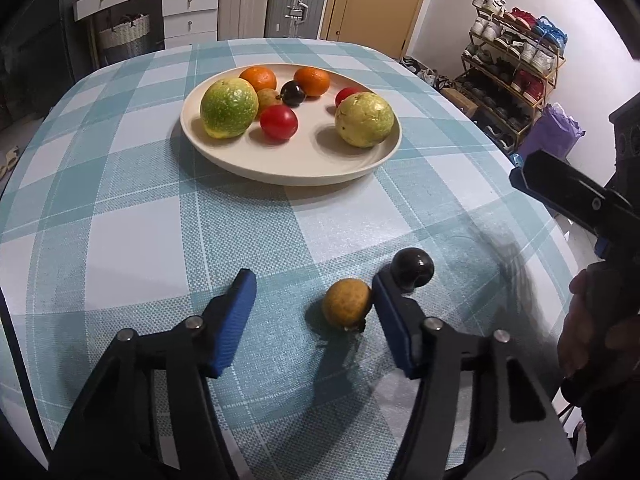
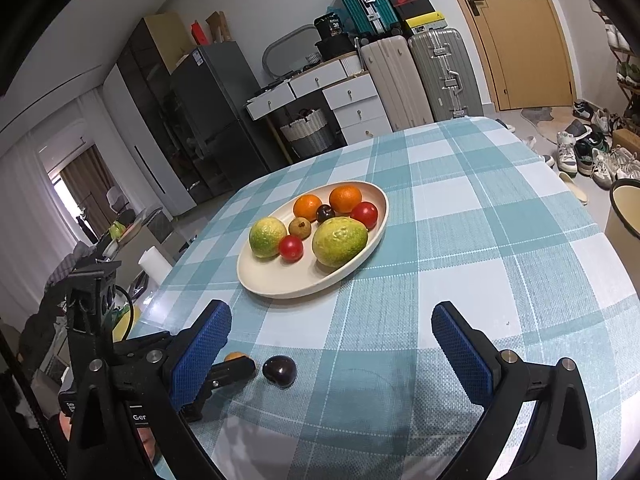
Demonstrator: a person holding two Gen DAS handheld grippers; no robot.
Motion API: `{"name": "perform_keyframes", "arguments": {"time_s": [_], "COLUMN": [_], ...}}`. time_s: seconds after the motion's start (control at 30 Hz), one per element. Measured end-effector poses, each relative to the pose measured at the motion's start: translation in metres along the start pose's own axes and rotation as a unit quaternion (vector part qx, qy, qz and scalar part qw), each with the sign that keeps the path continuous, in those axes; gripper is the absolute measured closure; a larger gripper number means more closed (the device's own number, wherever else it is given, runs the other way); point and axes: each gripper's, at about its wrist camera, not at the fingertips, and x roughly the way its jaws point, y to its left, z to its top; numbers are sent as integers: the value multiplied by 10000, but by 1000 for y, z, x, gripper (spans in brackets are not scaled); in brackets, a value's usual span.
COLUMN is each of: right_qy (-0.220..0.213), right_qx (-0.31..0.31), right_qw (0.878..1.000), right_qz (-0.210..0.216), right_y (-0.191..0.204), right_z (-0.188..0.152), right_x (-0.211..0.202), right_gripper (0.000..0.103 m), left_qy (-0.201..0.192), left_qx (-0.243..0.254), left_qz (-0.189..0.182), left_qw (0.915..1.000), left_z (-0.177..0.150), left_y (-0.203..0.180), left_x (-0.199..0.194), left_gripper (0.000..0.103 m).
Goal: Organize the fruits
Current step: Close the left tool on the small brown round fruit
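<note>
A small yellow-brown fruit (image 1: 346, 303) lies on the table (image 1: 160, 208), between the spread blue fingers of the left hand-held gripper (image 1: 314, 312); it sits close against the right-side pad (image 1: 394, 328), though whether it touches cannot be told, and well apart from the left-side pad (image 1: 234, 320), so this gripper is released and grips nothing. Just beyond that right-side pad rests a dark plum (image 1: 412, 268), on the cloth and outside the fingers. In the right wrist view the same plum (image 2: 279, 370) lies ahead of the right hand-held gripper (image 2: 342, 344), nearer its left finger, with the yellow-brown fruit (image 2: 235, 356) mostly hidden behind the other tool's finger. The right hand-held gripper is also released, its pads wide apart and nothing between them. Farther across the blue-and-white checked table stands a cream plate (image 1: 288, 168) holding two large green-yellow fruits (image 1: 229, 108), two oranges (image 1: 312, 81), two red tomatoes (image 1: 279, 122), another dark plum (image 1: 293, 93) and a small brownish fruit (image 1: 269, 98). Past the table are suitcases (image 1: 296, 0), white drawers (image 1: 188, 4) and a shoe rack (image 1: 516, 60).
</note>
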Motion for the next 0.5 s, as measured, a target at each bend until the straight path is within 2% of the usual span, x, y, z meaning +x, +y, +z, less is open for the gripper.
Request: {"name": "perform_keyframes", "arguments": {"time_s": [0.13,0.2,0.37,0.5], "right_qy": [30,40,62,103], "right_qx": [19,17,0,-53], "right_qw": [10000,10000,10000,9999], "right_qz": [-2,-5,-4,-28], "right_y": [-1,0,2,7], "right_z": [-2,-3,-3,-5], "right_x": [-1,-1,-1,0], "right_gripper": [1,1,1,1], "left_qy": [-17,-20,-39,-87], "left_qx": [37,38,92,89], "left_qz": [1,-44,-55,-32], "left_qw": [10000,10000,9999,9999], "left_z": [-3,-4,-10,-14], "left_y": [-2,-2,-4,-3], "left_x": [-1,-2,-6,-8], "left_gripper": [54,61,66,76]}}
